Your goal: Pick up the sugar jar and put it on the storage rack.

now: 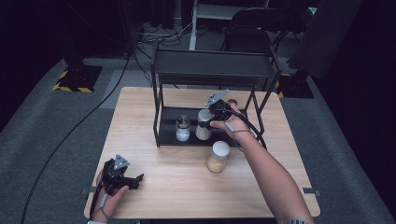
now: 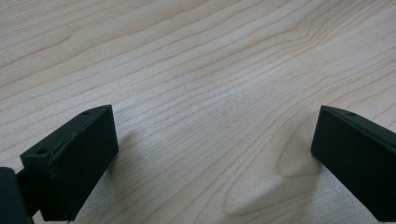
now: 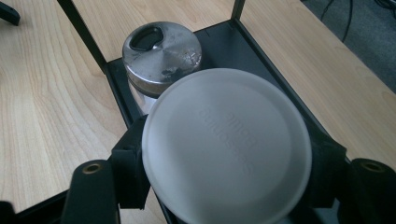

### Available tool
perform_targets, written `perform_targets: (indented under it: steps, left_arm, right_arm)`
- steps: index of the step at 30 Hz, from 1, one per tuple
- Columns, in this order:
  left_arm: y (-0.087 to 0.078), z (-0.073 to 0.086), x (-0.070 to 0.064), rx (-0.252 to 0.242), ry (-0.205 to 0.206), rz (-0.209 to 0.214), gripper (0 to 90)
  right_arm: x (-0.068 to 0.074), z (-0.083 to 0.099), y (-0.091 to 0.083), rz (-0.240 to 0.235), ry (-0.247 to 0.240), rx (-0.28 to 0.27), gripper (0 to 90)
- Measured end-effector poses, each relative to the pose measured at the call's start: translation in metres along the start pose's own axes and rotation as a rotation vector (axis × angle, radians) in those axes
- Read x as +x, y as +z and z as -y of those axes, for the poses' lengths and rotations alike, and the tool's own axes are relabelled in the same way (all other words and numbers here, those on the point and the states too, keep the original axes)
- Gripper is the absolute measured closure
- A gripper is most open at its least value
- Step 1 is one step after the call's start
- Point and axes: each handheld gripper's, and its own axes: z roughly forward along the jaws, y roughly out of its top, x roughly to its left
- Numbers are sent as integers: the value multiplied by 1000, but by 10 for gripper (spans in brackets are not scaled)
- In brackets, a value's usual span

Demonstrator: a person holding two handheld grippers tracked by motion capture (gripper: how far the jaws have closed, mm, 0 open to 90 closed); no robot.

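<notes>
Right claw [image 3: 224, 186] clamps white-lidded jar [image 3: 227, 144] by its sides, over rack's [image 1: 159, 122] lower shelf, just beside steel-capped shaker [image 3: 161, 53]. Left claw [image 2: 215, 154] idle, wide open on bench [image 1: 140, 112], well apart. Second jar [image 1: 218, 157] on bench before rack. Advice: keep jar upright, lower straight, avoid nudging shaker, release only once base sits flat.

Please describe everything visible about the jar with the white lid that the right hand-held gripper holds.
The white-lidded jar has a round, matte, plastic-looking lid with faint embossed lettering and a pale body. It stands upright on the black rack, beside the metal-capped shaker. The right hand-held gripper has its black jaws closed against both sides.
</notes>
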Motion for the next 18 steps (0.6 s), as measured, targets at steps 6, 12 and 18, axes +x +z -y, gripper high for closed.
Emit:
perform_targets:
  steps: [6,12,18]
  left_arm:
    - [0,0,0,0,0,0,6]
    - [0,0,0,-1,-3,-1,5]
    - [0,0,0,0,-3,-1,5]
  right_arm:
    - [-1,2,6,-1,8,4,334]
    - [-3,6,10,-11,27,5,334]
    - [-9,9,10,-20,53,-1,330]
